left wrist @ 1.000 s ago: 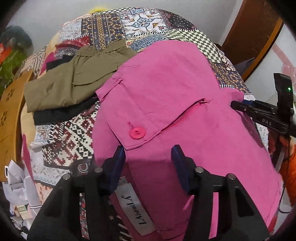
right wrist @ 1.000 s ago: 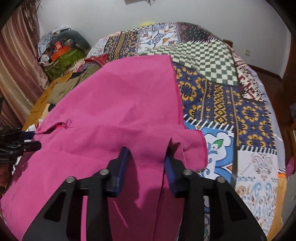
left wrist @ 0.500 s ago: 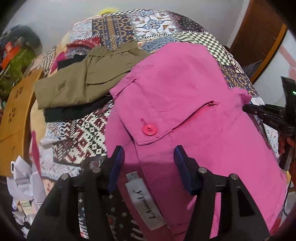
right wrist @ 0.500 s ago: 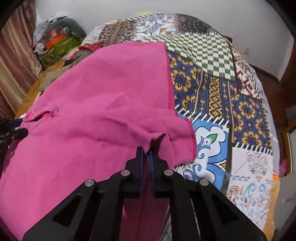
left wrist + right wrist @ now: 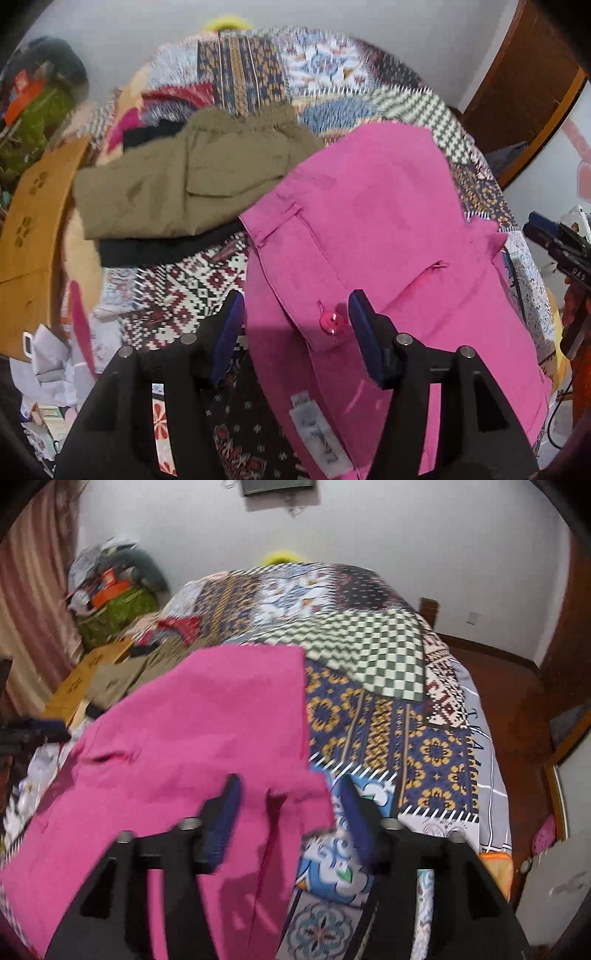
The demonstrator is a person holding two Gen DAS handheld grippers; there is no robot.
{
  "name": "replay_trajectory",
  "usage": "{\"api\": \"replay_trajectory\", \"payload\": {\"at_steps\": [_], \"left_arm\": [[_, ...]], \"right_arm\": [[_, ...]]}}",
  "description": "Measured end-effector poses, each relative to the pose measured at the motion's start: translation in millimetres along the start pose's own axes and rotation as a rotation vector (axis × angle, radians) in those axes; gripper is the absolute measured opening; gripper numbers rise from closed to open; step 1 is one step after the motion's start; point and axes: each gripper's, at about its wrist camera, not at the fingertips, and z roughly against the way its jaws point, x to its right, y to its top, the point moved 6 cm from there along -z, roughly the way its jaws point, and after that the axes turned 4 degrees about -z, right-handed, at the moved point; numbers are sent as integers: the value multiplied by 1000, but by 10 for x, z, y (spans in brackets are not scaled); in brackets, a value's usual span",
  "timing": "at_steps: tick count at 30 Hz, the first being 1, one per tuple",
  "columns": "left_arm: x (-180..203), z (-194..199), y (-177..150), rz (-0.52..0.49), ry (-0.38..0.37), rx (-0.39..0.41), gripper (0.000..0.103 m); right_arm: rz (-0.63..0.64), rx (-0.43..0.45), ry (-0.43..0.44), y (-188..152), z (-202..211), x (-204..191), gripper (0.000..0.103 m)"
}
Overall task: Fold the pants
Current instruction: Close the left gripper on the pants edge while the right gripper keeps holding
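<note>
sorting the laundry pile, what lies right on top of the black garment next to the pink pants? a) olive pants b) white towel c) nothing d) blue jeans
a: the olive pants lie on the black garment, left of the pink pants.

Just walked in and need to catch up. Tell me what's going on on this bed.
A person with a gripper in each hand is folding pink pants laid on a patchwork bedspread. The right gripper has just been opening; its jaws stand apart over a raised fold at the fabric's edge, not pinching it. The left gripper is open over the waistband, near the pink button. Olive-green pants lie folded beside them on a dark garment.
</note>
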Motion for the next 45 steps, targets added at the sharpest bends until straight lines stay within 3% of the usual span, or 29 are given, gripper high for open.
{"api": "replay_trajectory", "payload": {"at_steps": [4, 10, 11, 14, 16, 18, 24, 30, 32, 35, 39, 43, 45], "left_arm": [[-32, -256, -5, 54, -63, -65, 59], [35, -362, 7, 42, -106, -58, 58], [38, -364, 6, 41, -110, -56, 56], [12, -346, 2, 39, -111, -40, 46], [-25, -340, 16, 48, -88, -27, 35], [-83, -349, 7, 54, -29, -29, 25], [-156, -387, -80, 14, 89, -4, 25], [-216, -203, -82, 6, 78, 11, 26], [-299, -72, -33, 15, 78, 41, 31], [-467, 41, 73, 53, 78, 73, 44], [-644, -15, 248, 102, 73, 73, 44], [-740, -249, 422, 158, 15, 35, 44], [-739, -367, 464, 173, 12, 16, 44]], "right_arm": [[-80, -8, 8, 42, -173, 103, 69], [-161, -131, 47, -97, -690, 205, 69], [-167, -152, 60, -138, -760, 202, 62], [-151, -207, 81, -239, -890, 158, 28], [-126, -212, 71, -300, -929, 130, 24], [-85, -200, 50, -304, -919, 105, 10], [-38, -194, 24, -335, -943, 116, 9], [-19, -227, -4, -283, -912, 82, 11], [-12, -236, -7, -218, -849, 79, 12], [-30, -205, 7, -116, -683, 96, 21], [-21, -113, 8, 114, -462, 53, 42], [19, -54, 7, 371, -424, -23, 44], [33, -40, 6, 507, -487, -81, 51]]}}
